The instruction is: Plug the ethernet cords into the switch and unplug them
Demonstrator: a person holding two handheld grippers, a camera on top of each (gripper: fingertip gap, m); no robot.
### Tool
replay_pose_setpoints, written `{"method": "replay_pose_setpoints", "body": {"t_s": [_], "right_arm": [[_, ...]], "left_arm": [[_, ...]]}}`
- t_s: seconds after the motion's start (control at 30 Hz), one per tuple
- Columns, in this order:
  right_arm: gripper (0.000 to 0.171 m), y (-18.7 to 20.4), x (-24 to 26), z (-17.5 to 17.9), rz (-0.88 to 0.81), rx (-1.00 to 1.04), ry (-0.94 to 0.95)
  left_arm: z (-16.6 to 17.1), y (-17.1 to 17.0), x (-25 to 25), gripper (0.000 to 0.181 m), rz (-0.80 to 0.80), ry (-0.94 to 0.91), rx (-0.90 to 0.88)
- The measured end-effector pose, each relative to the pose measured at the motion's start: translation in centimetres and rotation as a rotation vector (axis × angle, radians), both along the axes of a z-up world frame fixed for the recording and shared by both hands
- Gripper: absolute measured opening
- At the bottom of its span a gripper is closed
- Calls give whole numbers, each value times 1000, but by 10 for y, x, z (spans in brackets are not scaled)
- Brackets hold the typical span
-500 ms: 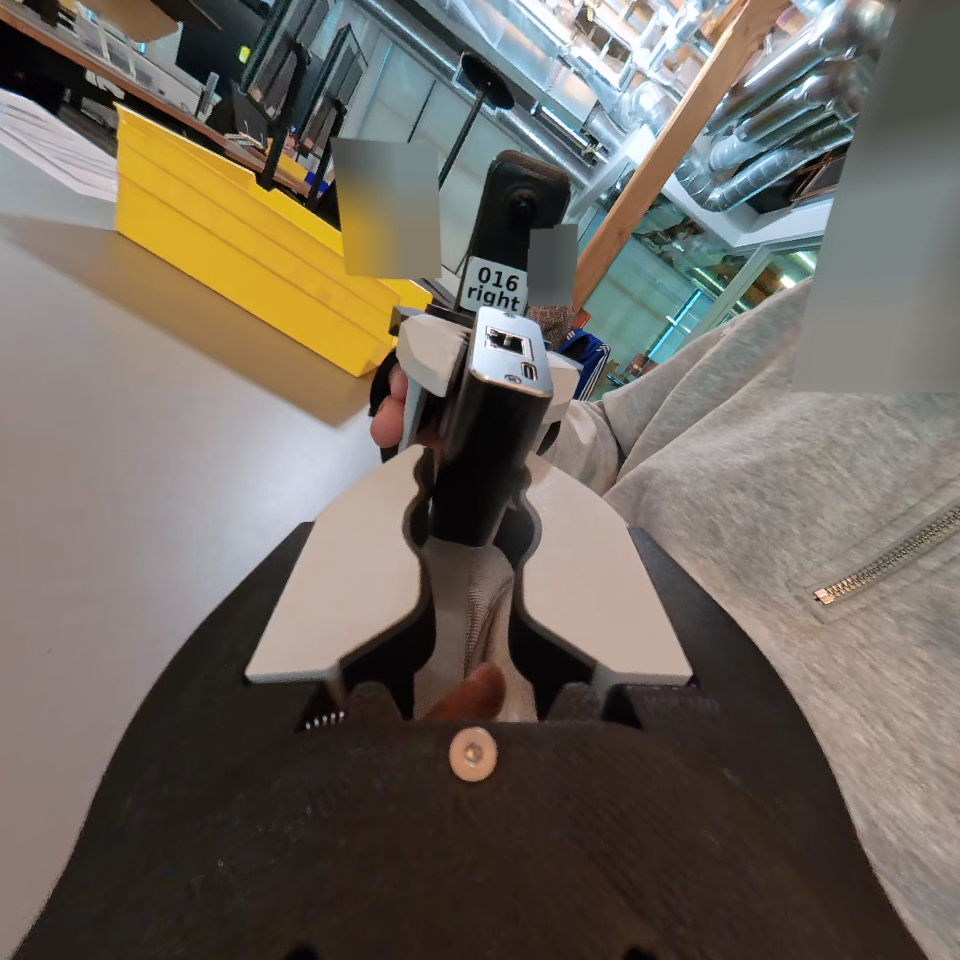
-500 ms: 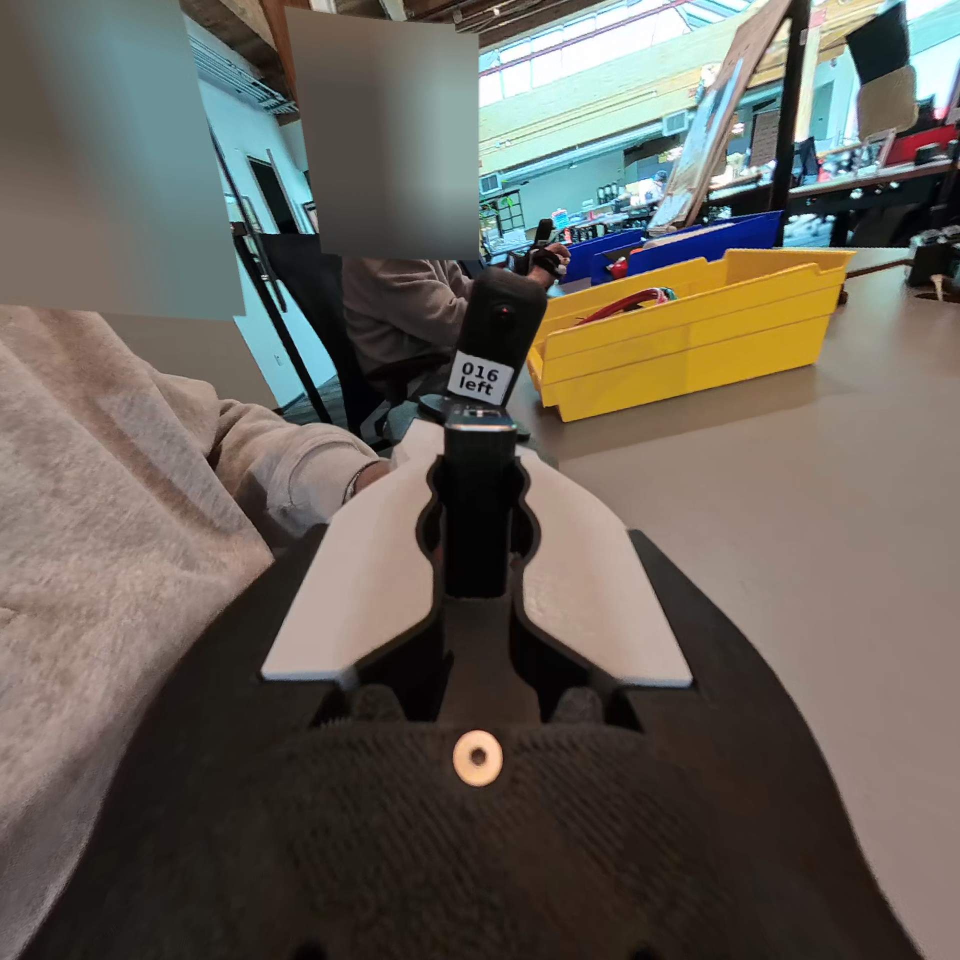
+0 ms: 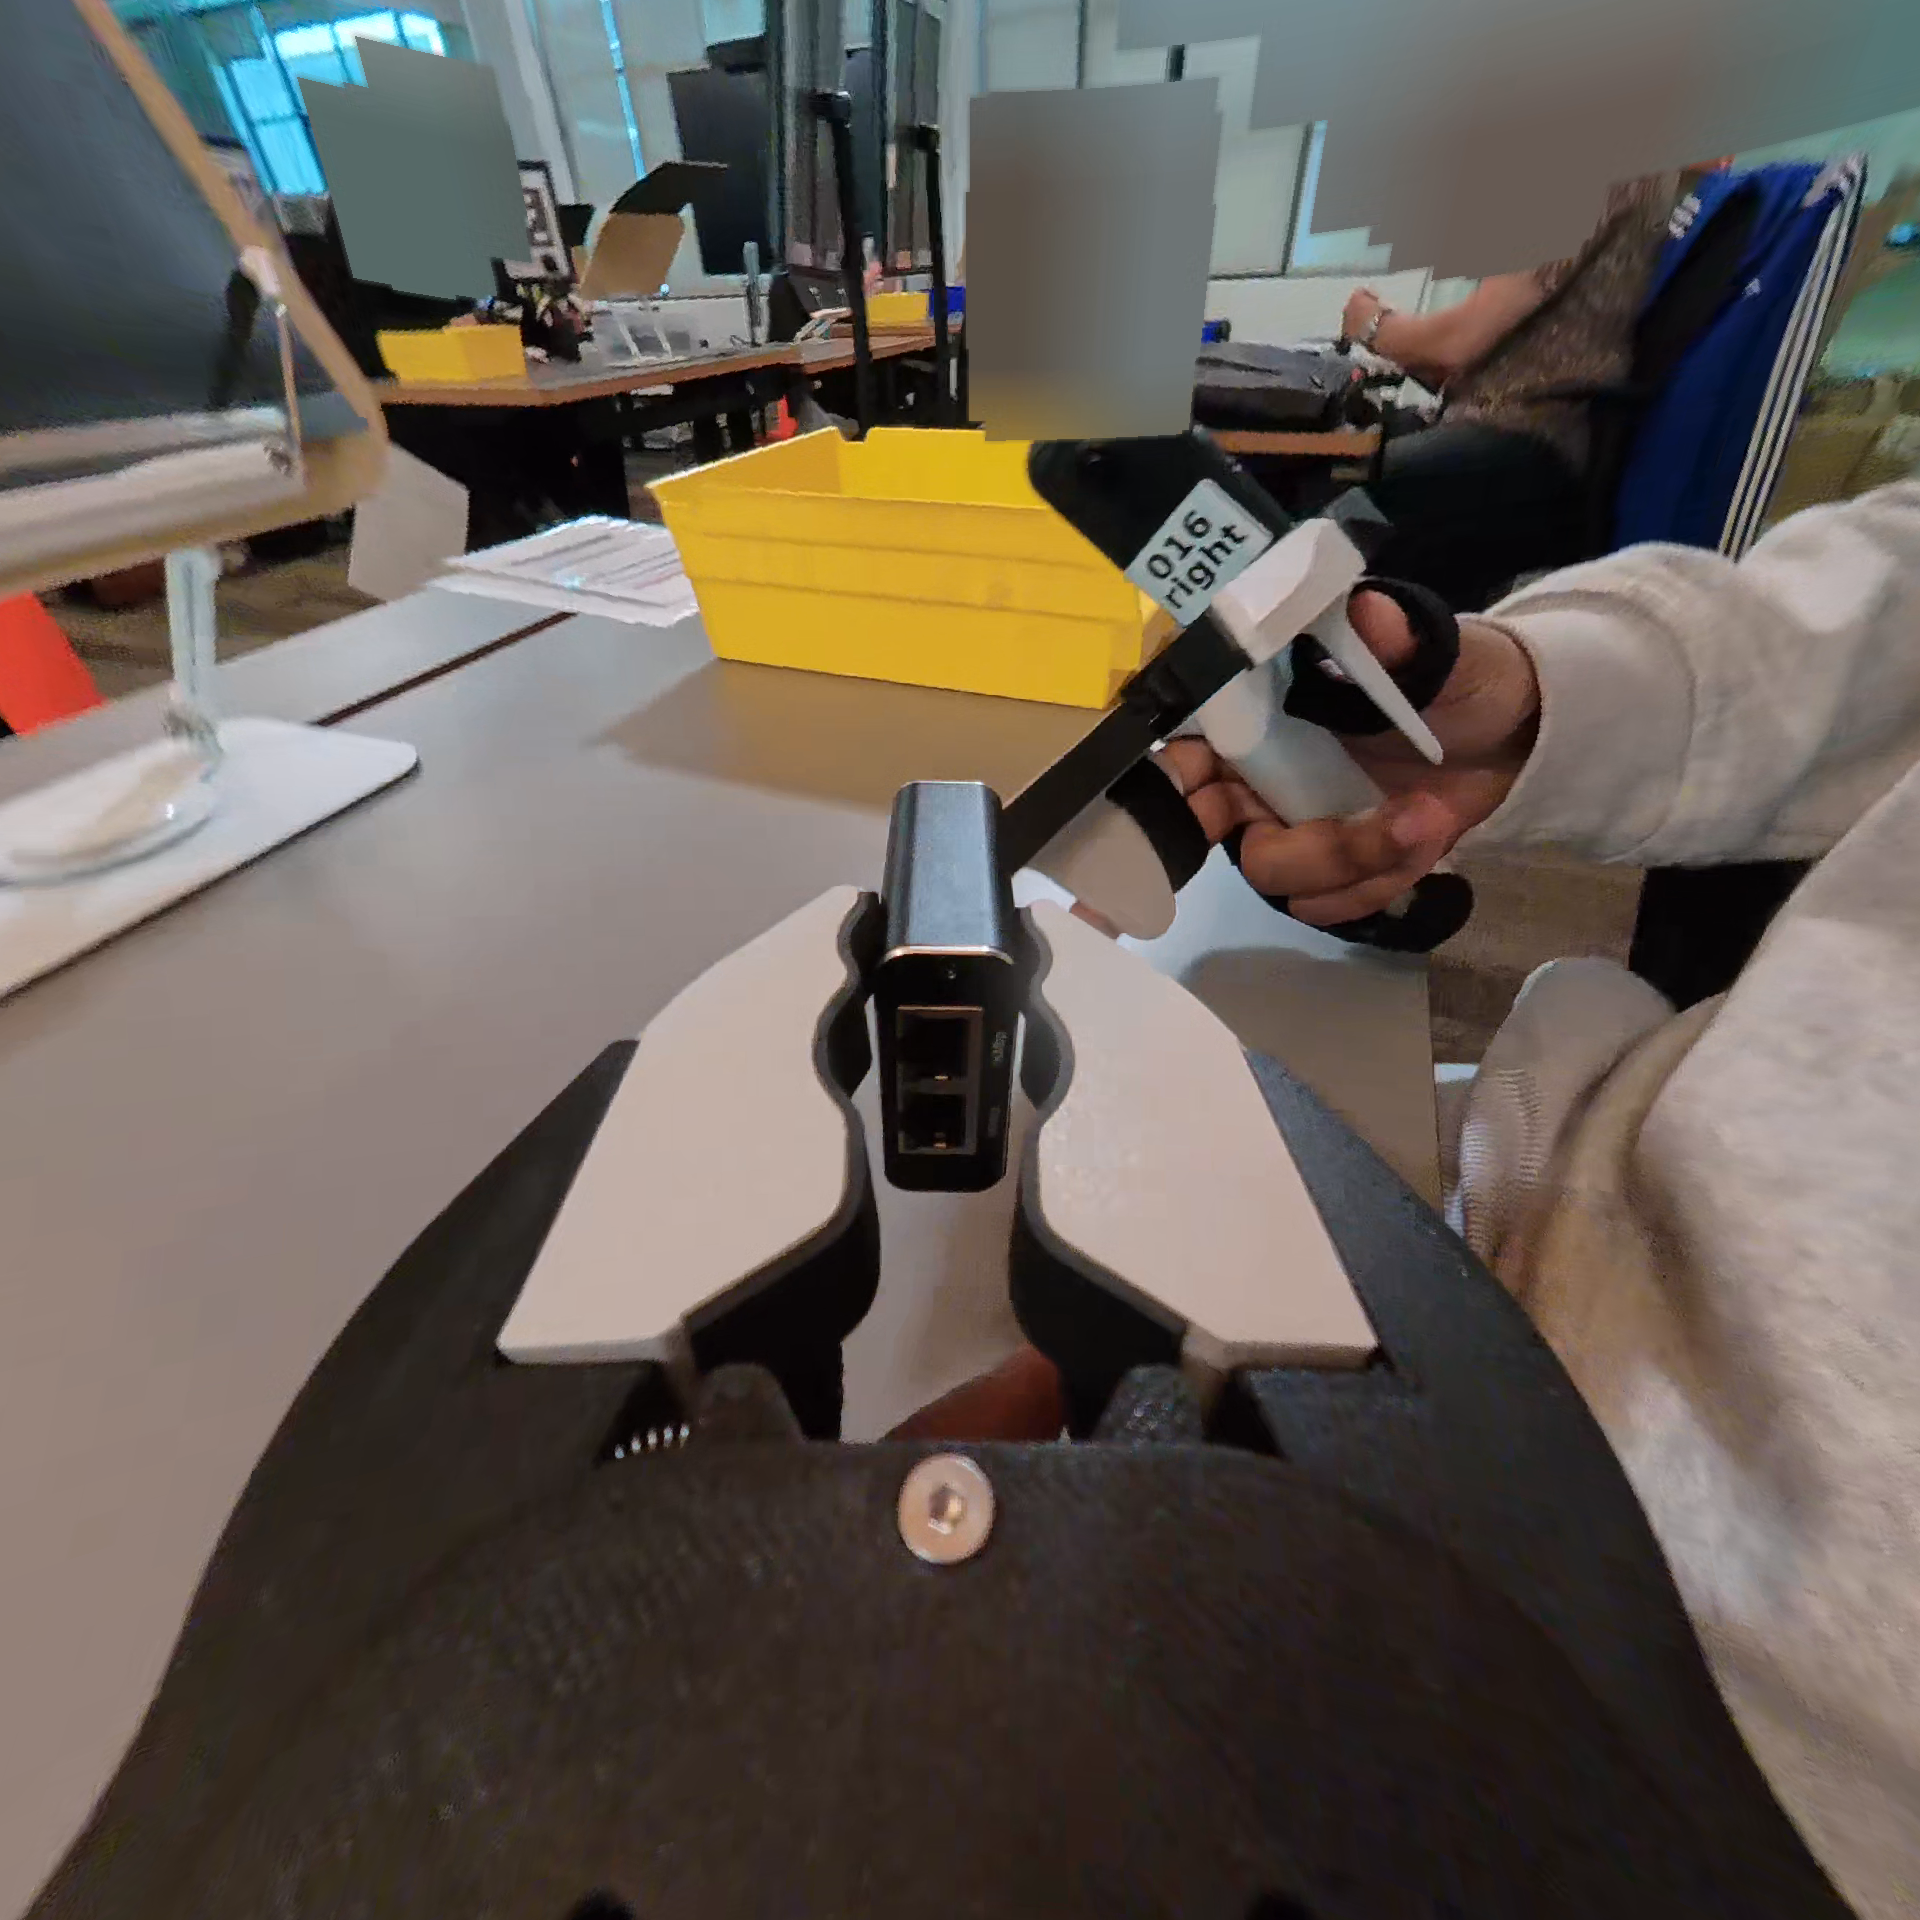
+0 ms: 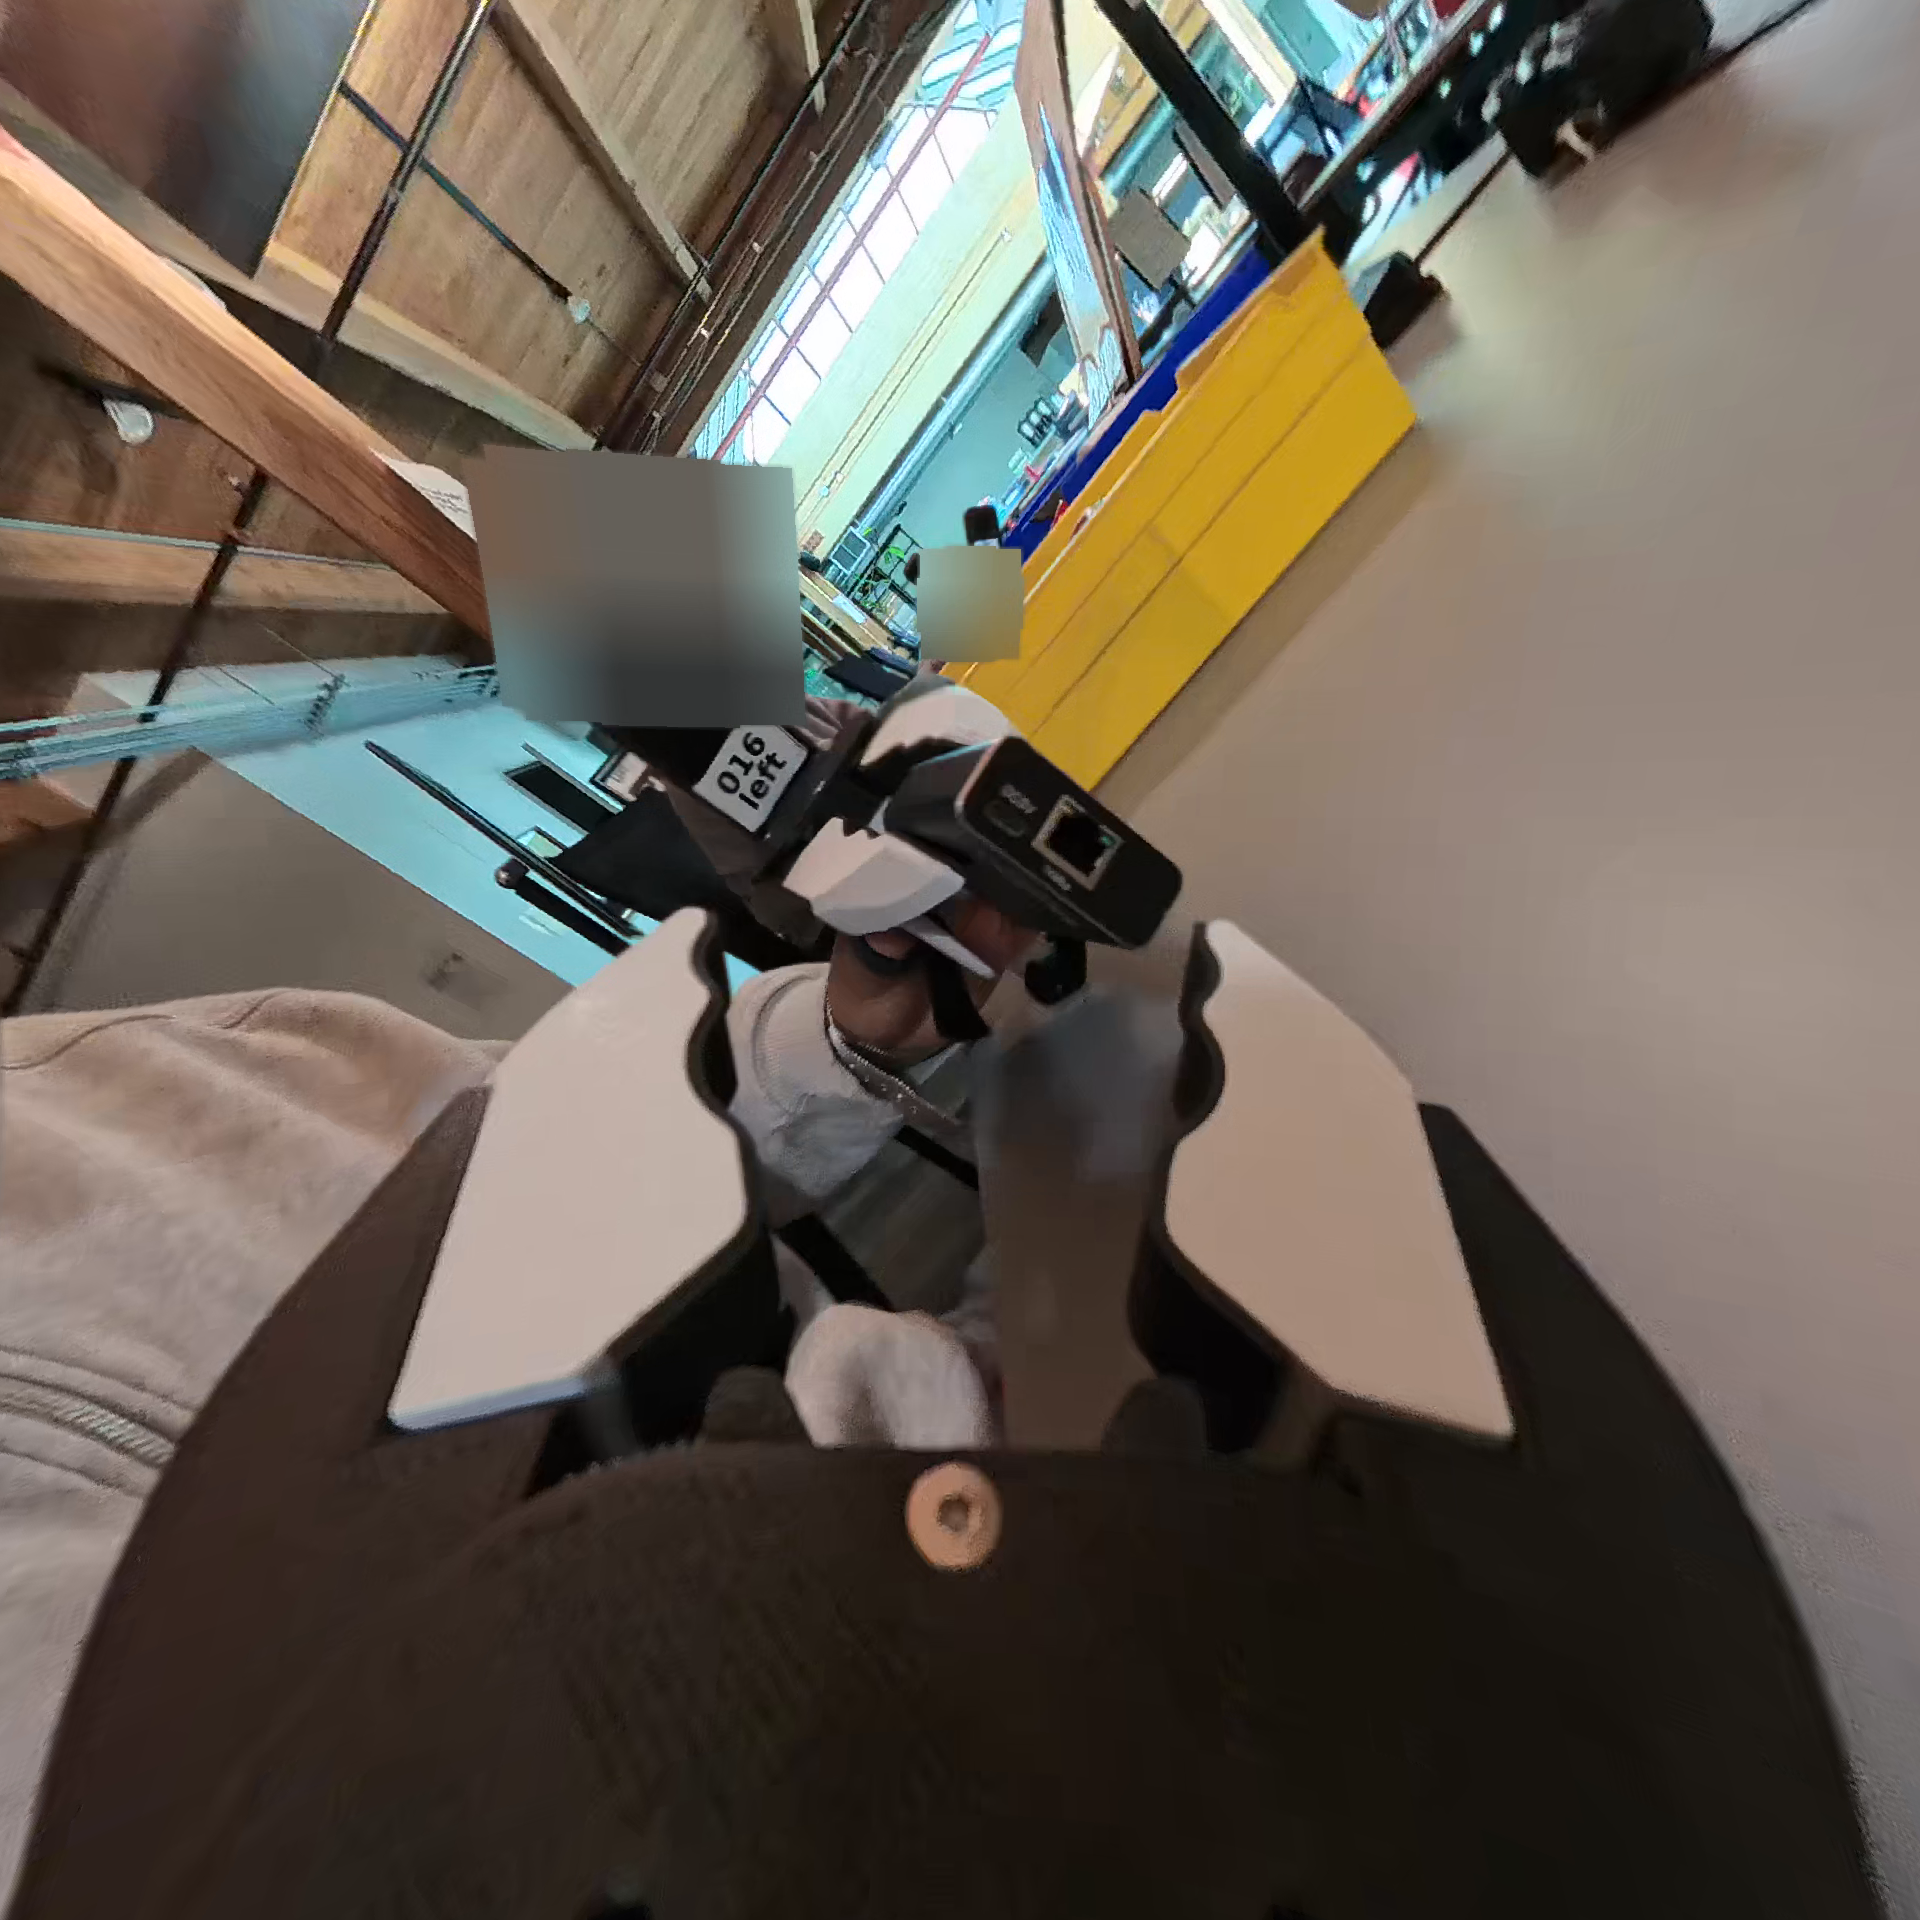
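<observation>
Half a second ago both grippers clamped the switch (image 3: 943,997); now only the left gripper (image 3: 940,1023) grips it, jaws closed on its smooth black body, two square ports facing the camera. Right gripper (image 4: 951,1013) has let go, its matte white jaws spread wide. Behind, a yellow plastic bin (image 3: 904,582) sits on the grey desk (image 3: 436,914).

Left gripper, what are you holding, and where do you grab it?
The left gripper holds the black switch, pinched by its two long sides around the middle; both port ends stick out. The right gripper is open and holds nothing.
</observation>
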State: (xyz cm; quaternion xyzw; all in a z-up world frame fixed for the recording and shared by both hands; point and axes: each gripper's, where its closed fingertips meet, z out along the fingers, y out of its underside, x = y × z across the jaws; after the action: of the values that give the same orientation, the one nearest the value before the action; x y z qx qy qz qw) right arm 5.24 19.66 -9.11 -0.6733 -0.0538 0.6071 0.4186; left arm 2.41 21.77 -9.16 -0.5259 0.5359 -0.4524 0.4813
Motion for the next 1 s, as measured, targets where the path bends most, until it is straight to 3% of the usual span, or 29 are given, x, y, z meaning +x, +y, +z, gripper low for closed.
{"method": "replay_pose_setpoints", "body": {"t_s": [0.2,0.3,0.33,0.5,0.57,0.77,0.87,0.93,0.97,1.0], "right_arm": [[93,-17,1,-3,105,-142,144],[74,-30,-4,-2,214,-187,205],[64,-33,-7,-3,243,-199,204],[62,-29,-2,-11,207,-184,121],[62,-24,3,-13,161,-157,77],[62,-11,20,4,11,-3,17],[61,-12,21,12,-29,95,-46],[42,-16,20,19,-26,153,-59],[6,-15,22,19,-47,174,-83],[0,-12,26,18,-90,184,-115]], "left_arm": [[7,-49,24,24,-148,7,320],[3,-72,33,24,-195,16,495],[0,-77,35,24,-213,21,523],[-8,-73,38,25,-226,37,462],[-14,-65,40,30,-210,63,381],[-18,-44,43,84,-162,79,-76],[-8,-43,41,86,-221,-25,-396],[-7,-43,42,93,-285,-65,-684],[-6,-45,43,95,-327,-88,-830],[-7,-47,44,97,-364,-105,-955]]}}
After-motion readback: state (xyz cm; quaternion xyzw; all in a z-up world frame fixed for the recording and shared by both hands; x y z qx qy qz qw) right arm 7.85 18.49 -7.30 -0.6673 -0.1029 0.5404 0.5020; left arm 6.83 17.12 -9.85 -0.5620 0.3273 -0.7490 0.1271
